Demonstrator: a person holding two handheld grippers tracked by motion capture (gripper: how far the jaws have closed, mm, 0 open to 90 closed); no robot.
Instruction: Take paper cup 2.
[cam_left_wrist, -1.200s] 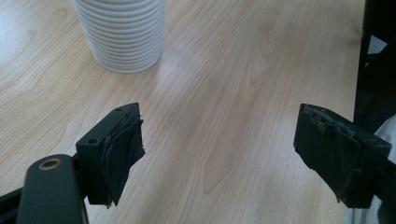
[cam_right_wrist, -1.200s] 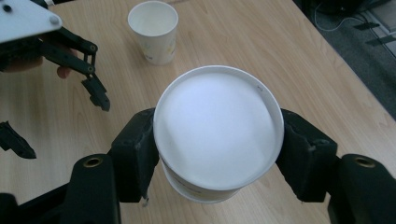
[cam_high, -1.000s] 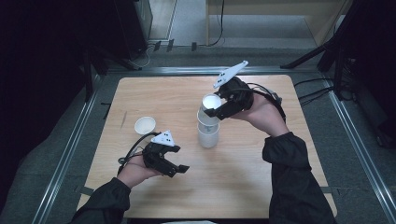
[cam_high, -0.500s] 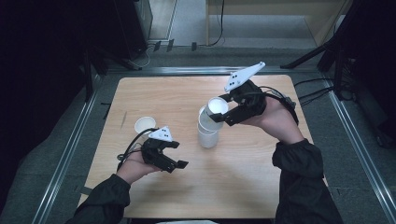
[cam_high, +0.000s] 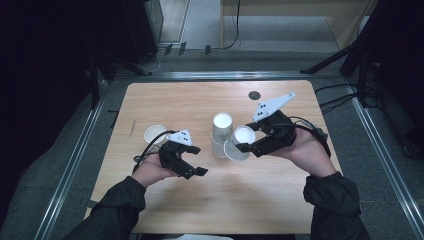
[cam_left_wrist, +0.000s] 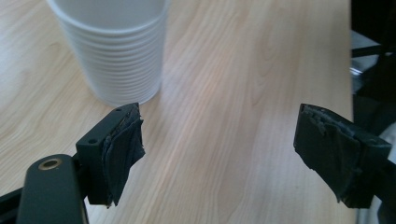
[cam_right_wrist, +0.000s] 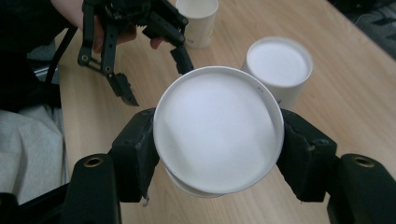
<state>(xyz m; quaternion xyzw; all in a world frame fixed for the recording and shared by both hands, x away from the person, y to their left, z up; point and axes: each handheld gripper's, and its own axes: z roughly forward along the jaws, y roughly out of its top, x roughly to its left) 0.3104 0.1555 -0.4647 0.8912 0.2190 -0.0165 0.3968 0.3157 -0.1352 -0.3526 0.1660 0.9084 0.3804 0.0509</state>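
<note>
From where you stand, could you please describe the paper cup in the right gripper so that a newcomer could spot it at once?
Start at the wooden table and find the stack of white cups standing near its middle. Just right of the stack, the right gripper grips a single white paper cup. Unlike the stack and the lone cup on the left, it is lifted off the table and tilted.

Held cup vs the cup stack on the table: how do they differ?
The held cup is clamped in the right gripper, off the table; the stack stands free on the table. The held cup is tipped on its side; the stack stands base up. The held cup is single; the stack is nested. Both are white and ribbed.
</note>
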